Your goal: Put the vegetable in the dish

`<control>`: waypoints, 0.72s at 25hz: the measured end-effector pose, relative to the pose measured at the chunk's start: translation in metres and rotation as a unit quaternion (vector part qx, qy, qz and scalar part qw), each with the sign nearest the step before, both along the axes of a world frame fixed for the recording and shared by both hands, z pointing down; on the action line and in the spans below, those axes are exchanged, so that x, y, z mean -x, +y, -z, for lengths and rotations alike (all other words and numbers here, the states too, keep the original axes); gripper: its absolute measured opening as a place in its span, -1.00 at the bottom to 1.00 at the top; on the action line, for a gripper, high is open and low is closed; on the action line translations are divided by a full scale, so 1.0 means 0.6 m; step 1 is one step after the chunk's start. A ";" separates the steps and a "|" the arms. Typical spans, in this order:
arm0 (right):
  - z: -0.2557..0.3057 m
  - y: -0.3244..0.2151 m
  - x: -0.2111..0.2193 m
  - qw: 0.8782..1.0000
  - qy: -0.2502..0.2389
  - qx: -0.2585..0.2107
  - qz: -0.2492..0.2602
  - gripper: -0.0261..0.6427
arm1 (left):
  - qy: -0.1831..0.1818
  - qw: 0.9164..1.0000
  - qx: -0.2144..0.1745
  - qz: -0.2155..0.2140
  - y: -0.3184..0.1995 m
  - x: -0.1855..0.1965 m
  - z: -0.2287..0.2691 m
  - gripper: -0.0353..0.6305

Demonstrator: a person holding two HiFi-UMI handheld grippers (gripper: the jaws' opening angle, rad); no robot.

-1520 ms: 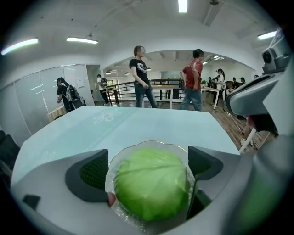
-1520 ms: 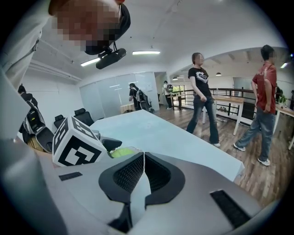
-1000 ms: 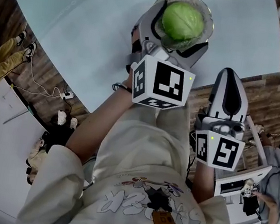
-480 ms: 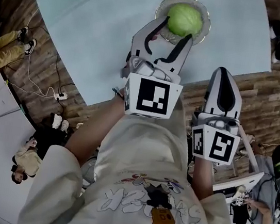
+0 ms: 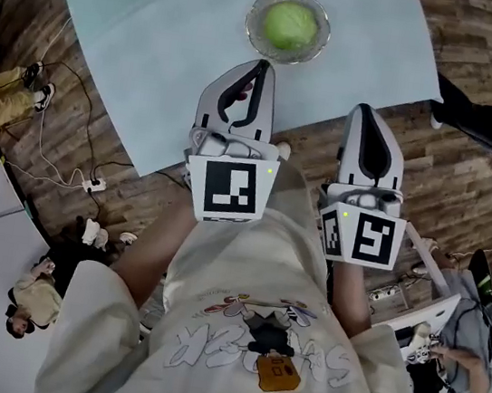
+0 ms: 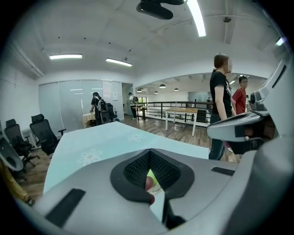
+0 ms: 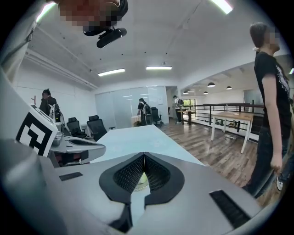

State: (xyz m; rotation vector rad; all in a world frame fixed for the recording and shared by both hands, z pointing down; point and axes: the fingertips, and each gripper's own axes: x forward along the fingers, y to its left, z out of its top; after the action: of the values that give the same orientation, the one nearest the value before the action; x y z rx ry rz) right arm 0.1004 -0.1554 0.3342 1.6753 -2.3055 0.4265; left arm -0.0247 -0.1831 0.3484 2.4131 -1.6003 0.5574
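A round green cabbage (image 5: 288, 23) lies in the clear glass dish (image 5: 255, 32) near the pale table's front edge. My left gripper (image 5: 264, 64) hangs just short of the dish, jaws shut with nothing between them. In the left gripper view the left gripper (image 6: 150, 152) has its pads together, and a sliver of the cabbage (image 6: 152, 177) shows through the gap below them. My right gripper (image 5: 369, 110) is shut and empty, off the table's edge over the floor. The right gripper view shows the right gripper (image 7: 144, 157) with its pads meeting.
The pale blue table (image 5: 149, 48) with flower prints stretches away to the left. Wooden floor (image 5: 452, 167) lies to the right and cables (image 5: 65, 178) to the left. People (image 6: 222, 105) stand beyond the table, and office chairs (image 6: 43, 133) stand at its far left.
My left gripper has let go of the cabbage, pulled back from the dish toward my body and shut. The cabbage stays in the dish. The right gripper stays shut.
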 end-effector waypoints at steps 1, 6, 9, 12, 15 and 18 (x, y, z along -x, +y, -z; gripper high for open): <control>0.008 0.007 -0.003 1.000 -0.001 -0.006 0.000 -0.85 | 0.003 1.000 -0.001 0.001 0.011 -0.002 0.010 -0.88; 0.048 0.057 -0.020 1.000 -0.006 -0.020 0.004 -0.85 | 0.004 1.000 -0.017 -0.018 0.082 -0.022 0.056 -0.88; 0.074 0.100 -0.025 0.999 -0.007 -0.017 0.026 -0.85 | 0.001 0.999 -0.036 -0.029 0.135 -0.040 0.095 -0.88; 0.097 0.156 -0.028 0.999 -0.004 -0.025 0.042 -0.85 | 0.001 0.999 -0.042 -0.025 0.196 -0.049 0.125 -0.88; 0.099 0.186 -0.033 0.999 -0.004 -0.028 0.041 -0.85 | 0.007 0.999 -0.034 -0.024 0.233 -0.056 0.125 -0.88; 0.097 0.196 -0.038 0.999 -0.009 -0.029 0.034 -0.85 | 0.008 0.999 -0.025 -0.028 0.253 -0.062 0.118 -0.88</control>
State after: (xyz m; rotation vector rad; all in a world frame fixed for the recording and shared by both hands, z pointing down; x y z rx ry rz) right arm 0.1233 -0.0379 0.2762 1.6192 -2.4021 0.3643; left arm 0.0123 -0.0313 0.2777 2.4989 -1.5622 0.5135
